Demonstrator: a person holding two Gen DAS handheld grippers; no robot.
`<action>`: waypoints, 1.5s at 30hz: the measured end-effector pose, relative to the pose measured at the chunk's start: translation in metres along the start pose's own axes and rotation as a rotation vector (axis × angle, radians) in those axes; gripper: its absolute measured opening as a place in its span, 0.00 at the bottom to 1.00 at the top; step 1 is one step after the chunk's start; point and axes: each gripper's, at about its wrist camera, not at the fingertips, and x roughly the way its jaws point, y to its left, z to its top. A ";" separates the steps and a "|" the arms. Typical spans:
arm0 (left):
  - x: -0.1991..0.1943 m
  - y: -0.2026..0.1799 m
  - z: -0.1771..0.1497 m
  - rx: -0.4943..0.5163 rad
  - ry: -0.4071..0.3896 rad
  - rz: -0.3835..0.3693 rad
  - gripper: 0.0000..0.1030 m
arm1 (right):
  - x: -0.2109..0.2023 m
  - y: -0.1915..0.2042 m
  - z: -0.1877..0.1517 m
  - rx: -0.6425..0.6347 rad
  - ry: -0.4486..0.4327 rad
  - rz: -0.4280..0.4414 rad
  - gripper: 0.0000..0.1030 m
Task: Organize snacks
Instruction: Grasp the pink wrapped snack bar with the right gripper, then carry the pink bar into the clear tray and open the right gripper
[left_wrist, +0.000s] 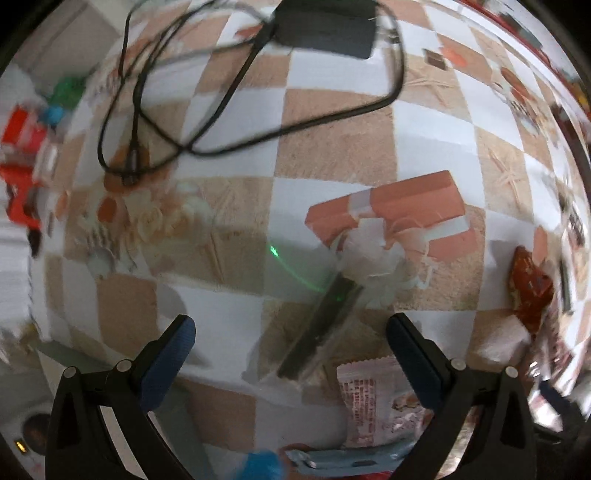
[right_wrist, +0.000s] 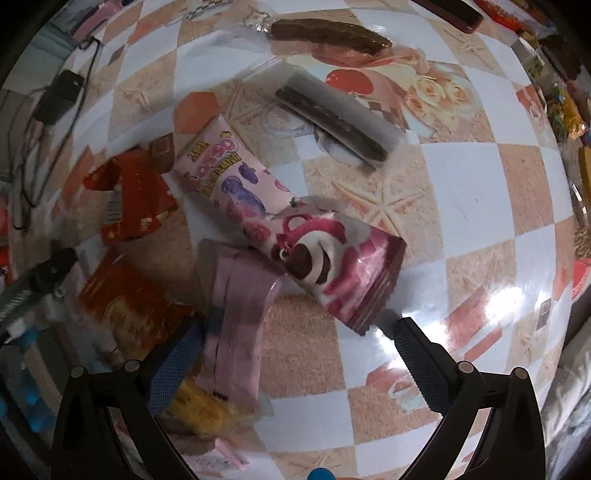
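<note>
Left gripper (left_wrist: 291, 332) spread wide and empty above checkered tablecloth (left_wrist: 332, 144), clear-wrapped dark bar (left_wrist: 317, 332) between its fingers, right gripper (right_wrist: 299, 332) likewise released, pink bear-print packet (right_wrist: 295, 236) just ahead

Both views are evenly and brightly lit, with heavy fisheye bending and dark vignetting at the rims. The left wrist view shows strong motion blur, worst at its left edge, and a green lens flare (left_wrist: 274, 252) with a faint arc trailing from it. The right wrist view is sharper centrally, with white glare on the glossy tablecloth (right_wrist: 491, 306) at lower right and soft shadows beside the packets.
</note>
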 end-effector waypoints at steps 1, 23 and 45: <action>0.003 0.004 0.002 -0.029 0.036 -0.034 1.00 | 0.001 0.002 0.001 -0.010 0.001 -0.023 1.00; -0.041 -0.030 -0.089 0.064 -0.024 -0.151 0.15 | -0.036 -0.022 -0.024 -0.138 -0.045 0.095 0.24; -0.116 0.036 -0.193 0.034 -0.139 -0.199 0.16 | -0.069 -0.035 -0.120 -0.123 0.012 0.200 0.24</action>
